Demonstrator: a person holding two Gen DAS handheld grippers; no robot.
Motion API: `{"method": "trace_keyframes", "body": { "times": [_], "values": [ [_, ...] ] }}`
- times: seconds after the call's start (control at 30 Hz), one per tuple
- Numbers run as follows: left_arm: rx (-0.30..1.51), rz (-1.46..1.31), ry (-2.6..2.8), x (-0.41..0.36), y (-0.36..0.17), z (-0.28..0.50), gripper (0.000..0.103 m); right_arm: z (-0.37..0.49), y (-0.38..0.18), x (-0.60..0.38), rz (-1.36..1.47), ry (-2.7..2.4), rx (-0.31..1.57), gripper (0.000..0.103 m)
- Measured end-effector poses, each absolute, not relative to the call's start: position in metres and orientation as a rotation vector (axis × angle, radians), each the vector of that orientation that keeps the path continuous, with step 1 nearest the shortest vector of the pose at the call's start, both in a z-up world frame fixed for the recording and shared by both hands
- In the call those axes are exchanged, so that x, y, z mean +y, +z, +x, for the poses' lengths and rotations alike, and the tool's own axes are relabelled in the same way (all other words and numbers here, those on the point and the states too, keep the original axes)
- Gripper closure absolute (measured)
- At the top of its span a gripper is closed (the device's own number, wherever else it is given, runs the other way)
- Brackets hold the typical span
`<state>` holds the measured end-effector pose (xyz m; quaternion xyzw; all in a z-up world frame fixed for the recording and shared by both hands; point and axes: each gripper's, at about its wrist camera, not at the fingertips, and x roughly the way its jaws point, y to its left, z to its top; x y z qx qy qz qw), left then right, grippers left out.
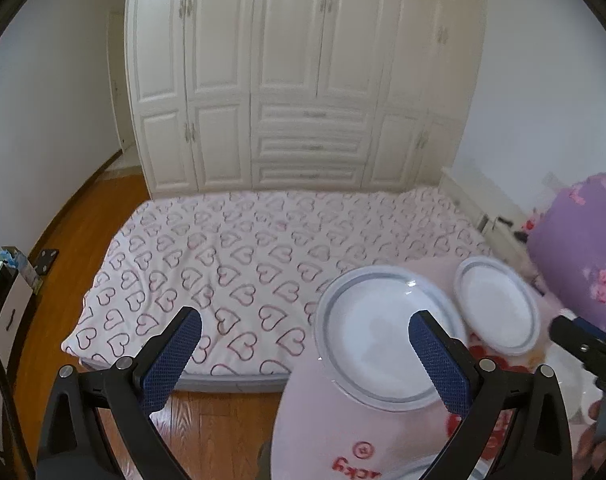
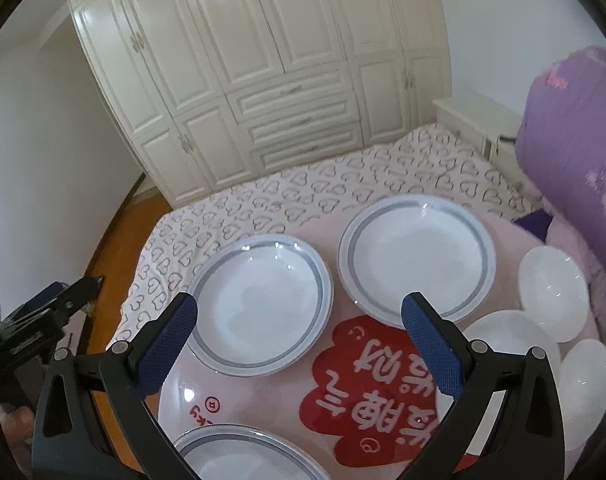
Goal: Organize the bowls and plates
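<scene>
Since the plates and bowls on the pink counter look glazed, stiff, slippery and breakable, both the left gripper and right gripper, jaws wide and empty, should pinch rims.

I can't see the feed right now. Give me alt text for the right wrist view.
The open right gripper hovers empty over a round pink table holding three grey-rimmed white plates: one near left, one farther right, one at the bottom edge. Three white bowls cluster at right; a heart-print bed and white wardrobe lie behind.
</scene>
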<state>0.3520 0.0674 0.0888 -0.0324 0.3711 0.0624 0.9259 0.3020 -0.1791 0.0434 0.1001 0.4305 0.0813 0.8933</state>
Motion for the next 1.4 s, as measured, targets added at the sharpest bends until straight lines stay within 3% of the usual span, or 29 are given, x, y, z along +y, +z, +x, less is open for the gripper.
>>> {"method": "trace_keyframes", "body": {
  "times": [0.4, 0.8, 1.1, 1.17, 1.33, 1.4],
  "values": [
    [0.938, -0.074, 0.098, 0.089, 0.047, 0.495, 0.001, 0.33, -0.022, -0.168, 0.295, 0.169, 1.081, 0.0],
    [1.009, -0.103, 0.049, 0.11, 0.003, 0.552, 0.004, 0.354, -0.072, -0.178, 0.411, 0.145, 1.183, 0.005],
    [1.068, -0.084, 0.004, 0.096, -0.02, 0.574, 0.04, 0.37, -0.087, -0.176, 0.372, 0.122, 1.202, 0.017],
    [1.083, -0.094, -0.011, 0.095, -0.025, 0.578, 0.059, 0.372, -0.087, -0.173, 0.348, 0.113, 1.198, 0.02],
    [1.094, -0.101, -0.064, 0.095, -0.029, 0.589, 0.082, 0.375, -0.089, -0.166, 0.294, 0.105, 1.192, 0.04],
    [1.09, -0.085, -0.049, 0.098, -0.031, 0.591, 0.082, 0.378, -0.09, -0.162, 0.284, 0.116, 1.191, 0.052]
  ]
}}
